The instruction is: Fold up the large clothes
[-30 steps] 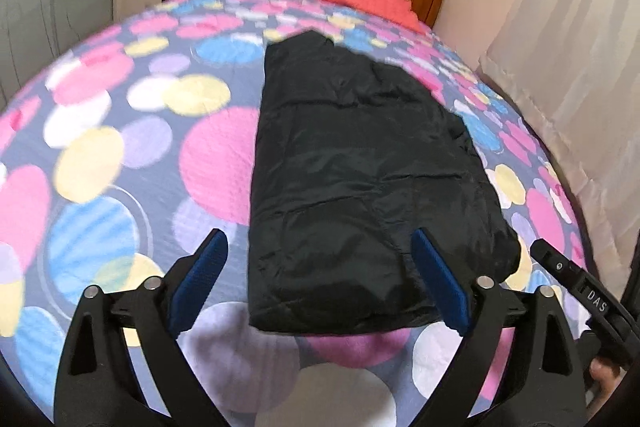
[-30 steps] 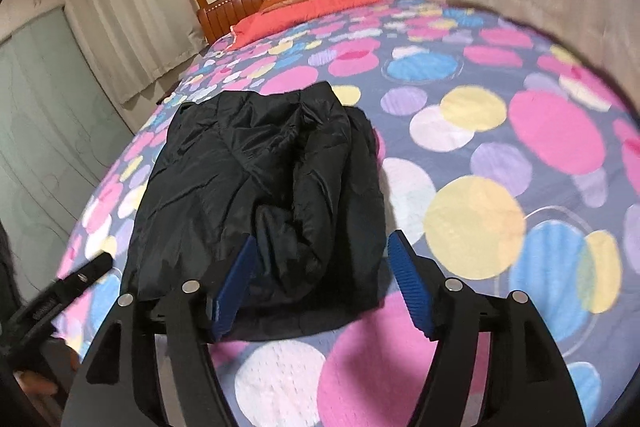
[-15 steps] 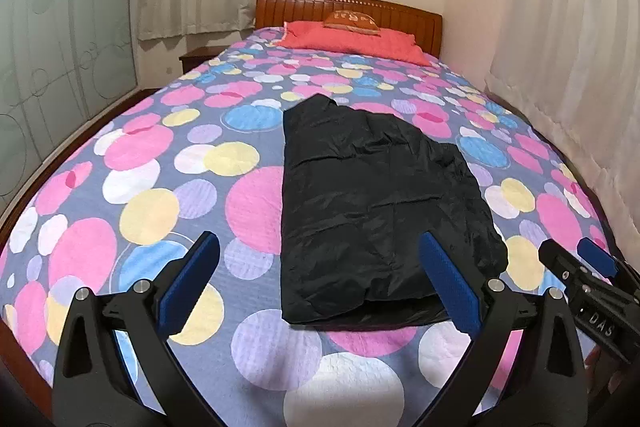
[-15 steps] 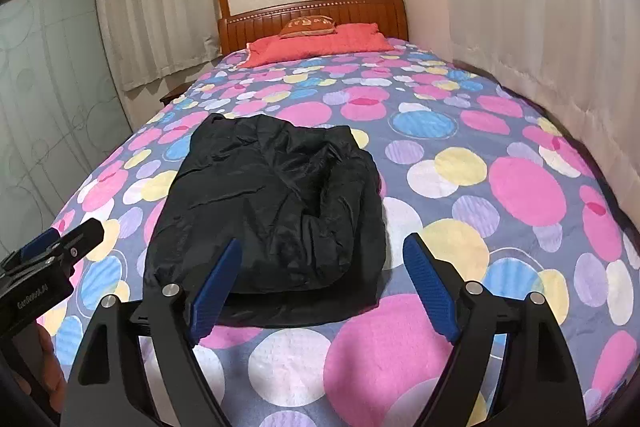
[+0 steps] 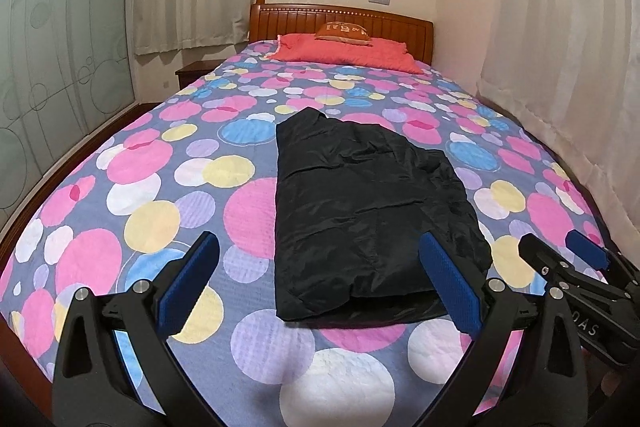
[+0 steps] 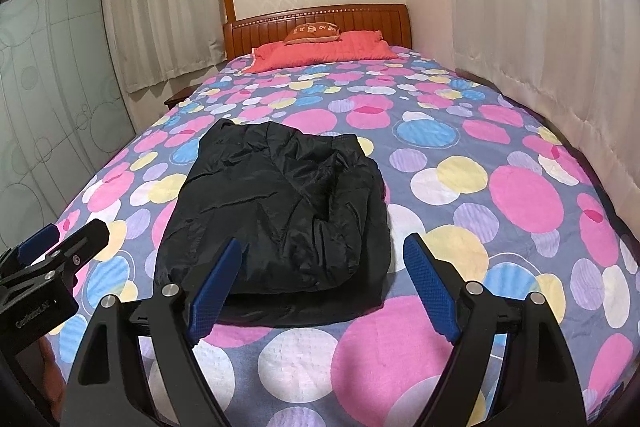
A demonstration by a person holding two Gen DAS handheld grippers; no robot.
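A black jacket (image 5: 360, 211) lies folded into a rough rectangle on the bed, its near edge towards me; the right wrist view shows its (image 6: 280, 211) bulkier, rumpled right side. My left gripper (image 5: 320, 267) is open above the bedspread in front of the jacket's near edge, with nothing between its blue pads (image 5: 188, 283). My right gripper (image 6: 322, 271) is open too, hovering over the jacket's near right corner without touching it. Each gripper shows at the edge of the other's view: the right gripper (image 5: 560, 259), the left gripper (image 6: 60, 243).
The bed carries a spread of coloured circles (image 5: 152, 163) and a red pillow (image 5: 344, 53) against a wooden headboard (image 6: 320, 23). Curtains (image 5: 560, 67) hang along the right side, frosted sliding doors (image 6: 48, 107) on the left. A nightstand (image 5: 196, 71) stands beside the bed.
Both grippers have pulled back and up from the jacket, so more of the room shows. Their jaws stand wider than a second ago. The jacket stays where it lay.
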